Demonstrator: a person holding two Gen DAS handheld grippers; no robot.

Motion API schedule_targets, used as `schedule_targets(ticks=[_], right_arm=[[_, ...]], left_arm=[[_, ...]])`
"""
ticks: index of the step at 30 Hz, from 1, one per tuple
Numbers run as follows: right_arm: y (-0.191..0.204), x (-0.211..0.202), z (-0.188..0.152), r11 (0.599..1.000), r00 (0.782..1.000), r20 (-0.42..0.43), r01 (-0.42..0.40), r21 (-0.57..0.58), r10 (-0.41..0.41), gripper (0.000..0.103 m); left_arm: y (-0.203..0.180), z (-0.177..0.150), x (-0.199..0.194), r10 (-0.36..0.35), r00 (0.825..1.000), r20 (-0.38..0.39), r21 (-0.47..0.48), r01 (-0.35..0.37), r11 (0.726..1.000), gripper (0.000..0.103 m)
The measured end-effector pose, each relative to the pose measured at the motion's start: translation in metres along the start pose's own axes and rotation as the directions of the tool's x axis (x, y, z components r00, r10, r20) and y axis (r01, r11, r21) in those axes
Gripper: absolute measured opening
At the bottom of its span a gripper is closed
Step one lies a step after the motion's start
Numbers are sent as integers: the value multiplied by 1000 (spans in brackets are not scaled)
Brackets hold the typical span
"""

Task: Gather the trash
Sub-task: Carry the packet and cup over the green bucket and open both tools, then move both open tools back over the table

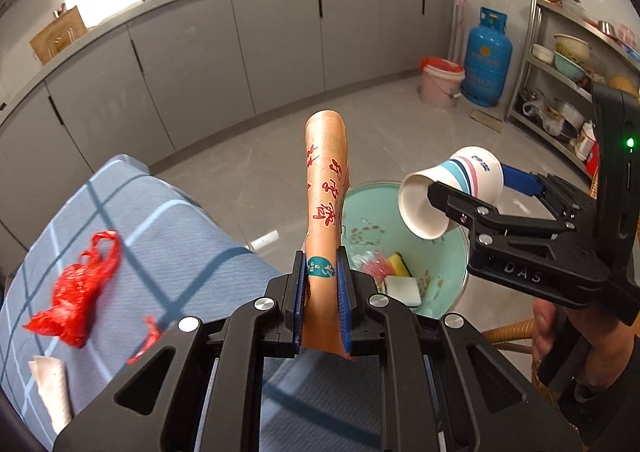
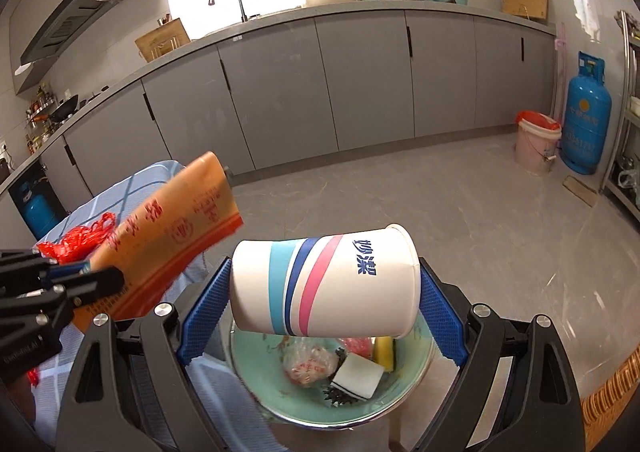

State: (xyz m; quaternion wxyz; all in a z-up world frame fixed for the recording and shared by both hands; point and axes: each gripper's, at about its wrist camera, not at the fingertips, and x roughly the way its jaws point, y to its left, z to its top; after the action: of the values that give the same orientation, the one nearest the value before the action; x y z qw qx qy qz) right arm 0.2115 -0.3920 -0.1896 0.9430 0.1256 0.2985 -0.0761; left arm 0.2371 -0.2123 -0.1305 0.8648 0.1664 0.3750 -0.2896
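Observation:
My left gripper [image 1: 320, 292] is shut on a flat orange wrapper with red characters [image 1: 326, 187]; the wrapper stands up between the pads and also shows in the right wrist view [image 2: 168, 236]. My right gripper [image 2: 324, 300] is shut on a white paper cup with blue and pink stripes [image 2: 324, 284], held sideways above a light green basin [image 2: 420, 364]. The cup [image 1: 452, 187] and the basin [image 1: 448, 252] also show in the left wrist view. The basin holds a sponge, a crumpled plastic bag and other scraps. A red plastic bag [image 1: 80, 292] lies on the blue checked cloth.
The blue checked tablecloth [image 1: 168, 236] covers the table at left, with a white tissue [image 1: 52, 384] near its edge. A pink bucket [image 2: 536, 143] and a blue gas cylinder [image 2: 586, 115] stand by the grey cabinets. A metal shelf [image 1: 568, 63] is at right. A wicker chair [image 2: 612, 384] is at bottom right.

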Motion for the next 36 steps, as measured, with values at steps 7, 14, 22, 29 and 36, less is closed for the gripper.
schedule_targets(ticks=[7,14,22,29,36], right_arm=[[-13,17,-3,1000,1000,-21,3,18,-3,88],[-21,27,-6,999,1000,-29,-1,37,3,89],[-30,28,-8,998,999,-29,15,65,-13,96],[-31,19,-13,996,999,-34,22,84,-19,96],[-27,10,-19,996,999,-44,36,83,-33,97]], left_arm=[[-8,0,27,-25,998,-49,7,26,1000,19],[-13,0,39,-52,997,-61,9,53,999,25],[-13,-3,43,-17,998,-53,15,18,1000,66],[-1,-5,30,41,999,-23,-11,-41,999,83],[14,-10,15,73,997,-9,-50,-73,996,91]])
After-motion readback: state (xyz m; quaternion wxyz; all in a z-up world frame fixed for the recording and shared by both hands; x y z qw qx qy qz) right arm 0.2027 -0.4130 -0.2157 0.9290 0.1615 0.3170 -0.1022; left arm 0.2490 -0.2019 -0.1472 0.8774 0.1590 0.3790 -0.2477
